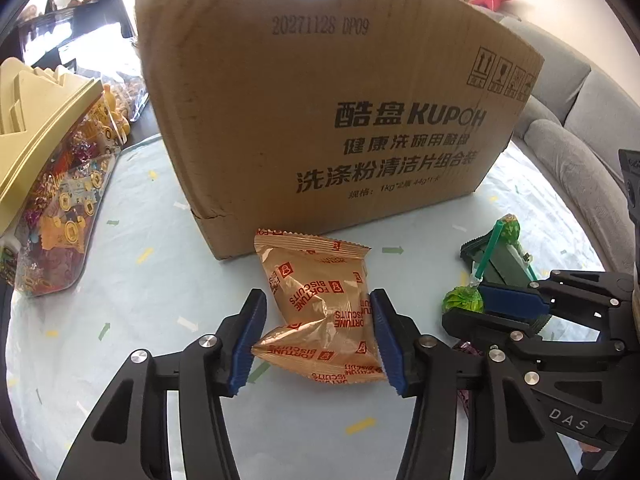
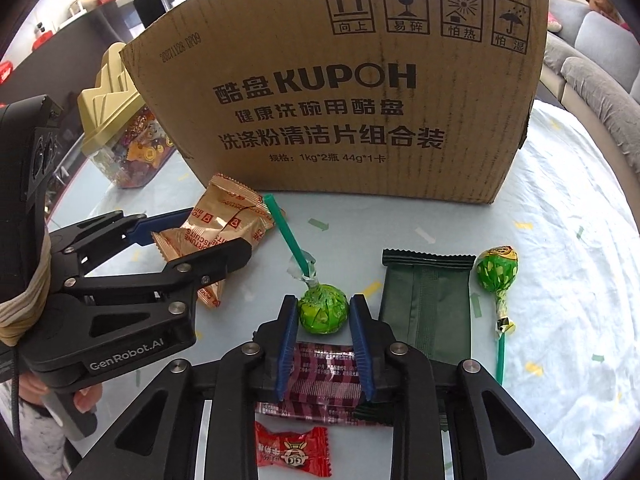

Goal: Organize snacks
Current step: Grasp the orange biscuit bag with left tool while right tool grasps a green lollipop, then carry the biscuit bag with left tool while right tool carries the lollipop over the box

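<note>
The left hand-held gripper [image 1: 318, 334] pinches a biscuit pack [image 1: 320, 300]; the right hand-held gripper [image 2: 324, 316] pinches a lollipop [image 2: 323, 309]. Neither is boxed yet. Several snacks remain on the bench [image 2: 560, 240] before the box [image 2: 340, 100].

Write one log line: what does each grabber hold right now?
left gripper: shut on biscuit packet | right gripper: shut on green lollipop | both on table

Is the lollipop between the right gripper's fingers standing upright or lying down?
Lying down. The lollipop rests on the table cloth, its green stick slanting away toward the cardboard box.
</note>
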Demonstrator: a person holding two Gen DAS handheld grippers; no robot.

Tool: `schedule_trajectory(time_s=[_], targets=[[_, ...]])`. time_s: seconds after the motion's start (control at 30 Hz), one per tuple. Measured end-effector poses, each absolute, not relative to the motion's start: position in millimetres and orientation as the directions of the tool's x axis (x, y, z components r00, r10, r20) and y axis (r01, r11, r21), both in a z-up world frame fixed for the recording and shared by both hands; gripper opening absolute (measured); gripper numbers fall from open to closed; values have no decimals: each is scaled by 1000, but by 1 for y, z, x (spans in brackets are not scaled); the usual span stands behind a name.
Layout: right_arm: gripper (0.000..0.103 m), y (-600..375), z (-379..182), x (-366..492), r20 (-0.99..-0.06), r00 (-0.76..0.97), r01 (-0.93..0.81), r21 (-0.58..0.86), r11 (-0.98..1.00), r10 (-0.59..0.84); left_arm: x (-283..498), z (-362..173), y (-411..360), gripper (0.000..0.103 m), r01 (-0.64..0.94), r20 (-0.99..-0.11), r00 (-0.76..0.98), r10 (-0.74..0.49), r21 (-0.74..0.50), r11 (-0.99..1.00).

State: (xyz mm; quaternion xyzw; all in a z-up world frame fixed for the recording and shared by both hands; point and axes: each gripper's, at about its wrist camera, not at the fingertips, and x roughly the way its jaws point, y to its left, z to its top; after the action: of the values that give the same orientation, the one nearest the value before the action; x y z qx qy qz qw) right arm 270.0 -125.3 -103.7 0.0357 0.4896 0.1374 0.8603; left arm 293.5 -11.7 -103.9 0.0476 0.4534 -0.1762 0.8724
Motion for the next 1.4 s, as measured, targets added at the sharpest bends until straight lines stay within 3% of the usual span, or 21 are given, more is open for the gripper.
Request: schedule_trajectory(time_s=[0.03, 0.07, 0.2, 0.6, 1.4], targets=[[27, -125, -103, 270, -831, 486, -201, 196, 960, 271, 292, -103, -11, 49, 349, -805, 529, -267, -81, 934], [27, -125, -103, 269, -829, 488, -202, 195, 960, 272, 290, -102, -10, 41, 345, -801, 536, -267, -80, 935], [27, -128, -99, 266, -823, 497, -197, 203, 959, 276, 283, -94, -12, 35, 340, -793, 552, -259, -69, 938], [27, -138, -69, 245, -778, 562, -205, 200, 958, 282, 250, -70, -4, 34, 312, -748, 612, -259, -73, 947], [27, -163, 38, 217, -589, 748, -235, 194, 952, 305, 224, 48, -5, 34, 314, -528, 794, -301, -69, 947]])
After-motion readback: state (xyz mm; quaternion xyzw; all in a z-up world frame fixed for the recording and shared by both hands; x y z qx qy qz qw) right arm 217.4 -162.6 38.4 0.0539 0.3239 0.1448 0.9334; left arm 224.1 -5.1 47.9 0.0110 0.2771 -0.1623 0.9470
